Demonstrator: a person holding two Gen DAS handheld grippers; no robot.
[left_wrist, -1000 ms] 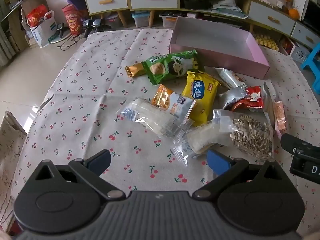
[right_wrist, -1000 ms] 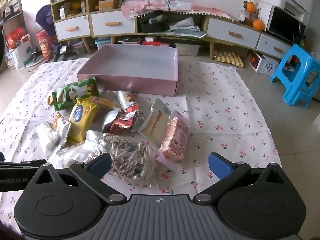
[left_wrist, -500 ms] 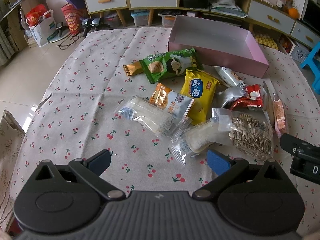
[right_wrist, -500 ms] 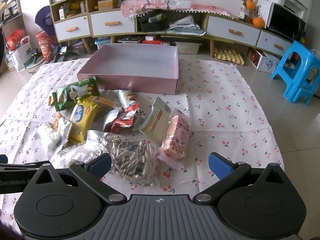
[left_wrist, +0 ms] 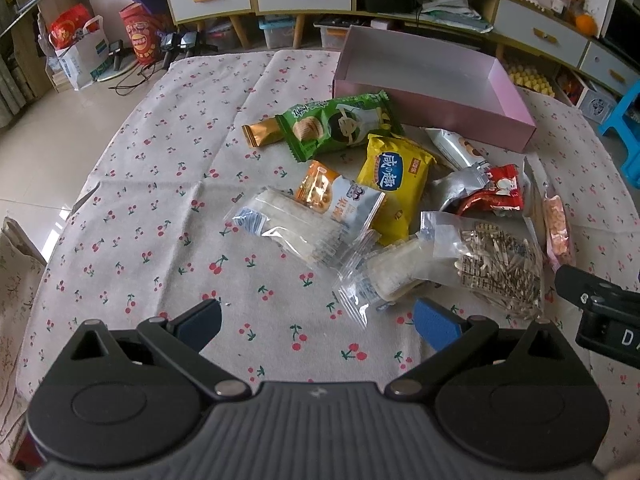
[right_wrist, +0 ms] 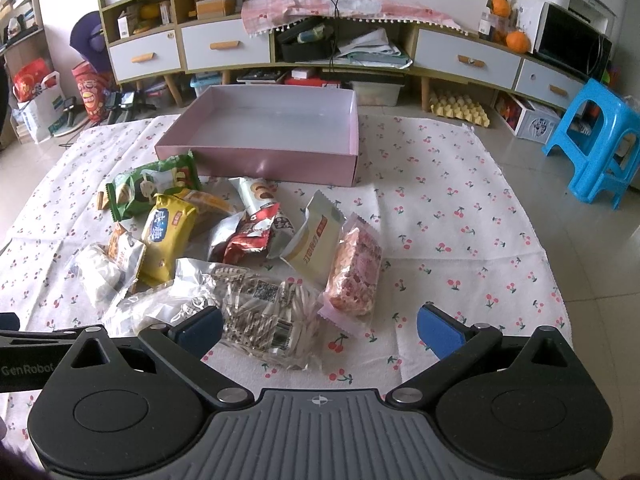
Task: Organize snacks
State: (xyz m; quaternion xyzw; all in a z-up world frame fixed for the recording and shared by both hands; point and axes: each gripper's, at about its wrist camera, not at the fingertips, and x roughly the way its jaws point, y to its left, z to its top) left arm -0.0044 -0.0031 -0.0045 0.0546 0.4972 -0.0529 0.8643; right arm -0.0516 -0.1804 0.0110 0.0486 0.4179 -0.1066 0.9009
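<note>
Snacks are heaped on a cherry-print cloth (left_wrist: 132, 184) in front of a pink box (right_wrist: 256, 160), which is seen empty. Going left to right in the right wrist view, a green packet (right_wrist: 154, 188) is found nearest the box's left corner, with a yellow packet (right_wrist: 168, 236) just below it and partly overlapping an orange-and-white sachet (right_wrist: 124, 252). A red packet (right_wrist: 250, 236) is placed in the middle of the heap, a cream packet (right_wrist: 316, 240) beside it, and a clear pack of pink pieces (right_wrist: 354, 272) at the right edge. A clear bag of sunflower seeds (right_wrist: 264, 312) is laid nearest the camera.

The left gripper (left_wrist: 316, 320) is held above bare cloth, its fingers spread wide with nothing between them. The right gripper (right_wrist: 318, 326) is held just over the seed bag, fingers likewise spread and nothing gripped.
</note>
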